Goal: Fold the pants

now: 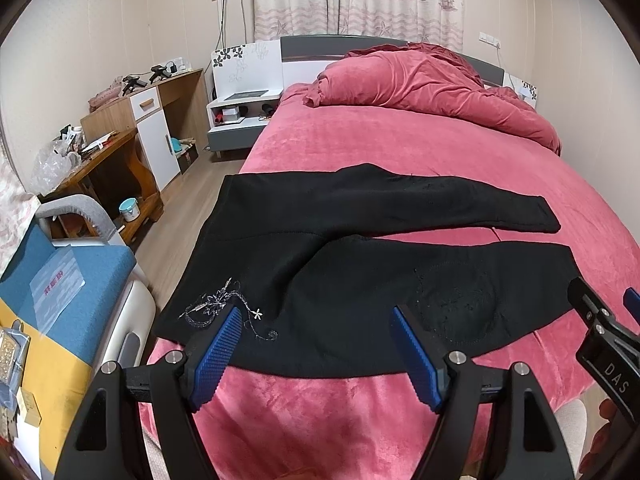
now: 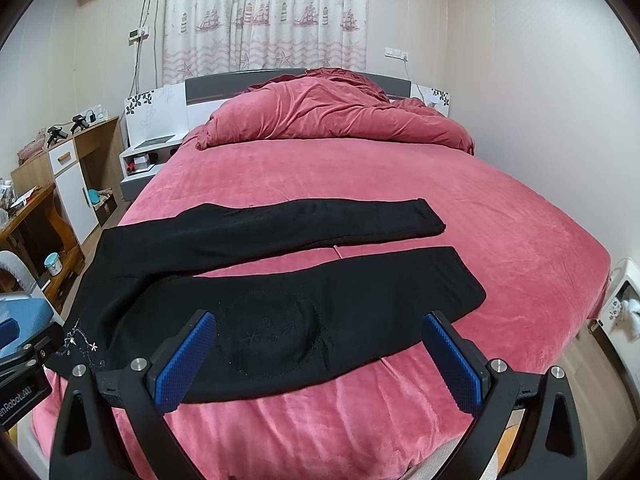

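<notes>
Hand-held gripper (image 1: 316, 320) open, pants (image 1: 320, 248) waistband cut off

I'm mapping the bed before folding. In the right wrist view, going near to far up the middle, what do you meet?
right gripper → near pant leg → far pant leg → bare pink bedspread → bunched red duvet → curtain

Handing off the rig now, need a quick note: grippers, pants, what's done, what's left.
Left gripper: jaws open, empty, above the waist end near the silver embroidery.
Right gripper: jaws open, empty, over the near leg's knee patch.
Pants: flat on the pink bed, legs spread apart, cuffs to the right.
Done: laid out only.
Left: every fold; probably bring one leg over the other first.
</notes>
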`<action>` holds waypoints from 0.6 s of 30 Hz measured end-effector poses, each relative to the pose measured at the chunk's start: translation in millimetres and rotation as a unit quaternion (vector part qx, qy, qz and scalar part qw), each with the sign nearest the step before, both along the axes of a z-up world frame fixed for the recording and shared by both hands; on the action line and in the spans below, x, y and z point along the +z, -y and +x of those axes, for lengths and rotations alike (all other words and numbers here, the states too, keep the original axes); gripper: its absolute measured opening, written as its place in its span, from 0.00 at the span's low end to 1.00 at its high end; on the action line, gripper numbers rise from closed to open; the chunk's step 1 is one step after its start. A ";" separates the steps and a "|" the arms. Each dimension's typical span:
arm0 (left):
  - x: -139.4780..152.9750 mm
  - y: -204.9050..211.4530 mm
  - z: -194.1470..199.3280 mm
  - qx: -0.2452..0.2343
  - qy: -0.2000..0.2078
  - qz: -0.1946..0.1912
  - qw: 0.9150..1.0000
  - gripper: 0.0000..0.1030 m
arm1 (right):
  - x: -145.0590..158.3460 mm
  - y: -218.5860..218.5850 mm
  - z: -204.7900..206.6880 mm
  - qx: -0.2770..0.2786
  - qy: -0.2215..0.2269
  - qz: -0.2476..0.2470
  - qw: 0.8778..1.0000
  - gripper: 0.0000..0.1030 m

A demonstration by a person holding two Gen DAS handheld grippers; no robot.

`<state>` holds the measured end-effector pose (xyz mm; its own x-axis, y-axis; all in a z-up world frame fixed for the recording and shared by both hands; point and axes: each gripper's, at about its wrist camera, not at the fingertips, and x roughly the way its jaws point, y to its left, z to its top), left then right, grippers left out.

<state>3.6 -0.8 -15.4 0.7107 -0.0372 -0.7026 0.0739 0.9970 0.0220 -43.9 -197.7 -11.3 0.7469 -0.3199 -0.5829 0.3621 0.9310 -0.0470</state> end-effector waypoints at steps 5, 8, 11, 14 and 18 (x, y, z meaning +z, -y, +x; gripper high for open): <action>-0.1 0.7 0.1 0.000 0.002 0.003 1.000 0.76 | -0.5 0.3 -0.9 0.001 -0.002 0.000 1.000 1.00; -1.1 0.6 0.4 0.001 0.000 0.004 1.000 0.76 | -1.0 4.5 -0.9 0.001 -0.005 0.003 1.000 1.00; -7.8 -2.0 6.3 -0.006 -0.022 -0.010 1.000 0.76 | -5.3 10.9 0.6 -0.004 -0.010 0.009 1.000 1.00; -24.8 -11.4 20.7 -0.027 -0.083 -0.057 0.995 0.76 | -9.6 24.0 3.8 -0.012 -0.017 0.017 1.000 1.00; -56.8 -36.9 36.4 -0.041 -0.159 -0.171 0.971 0.76 | -17.9 45.7 5.7 -0.032 -0.023 0.019 0.999 1.00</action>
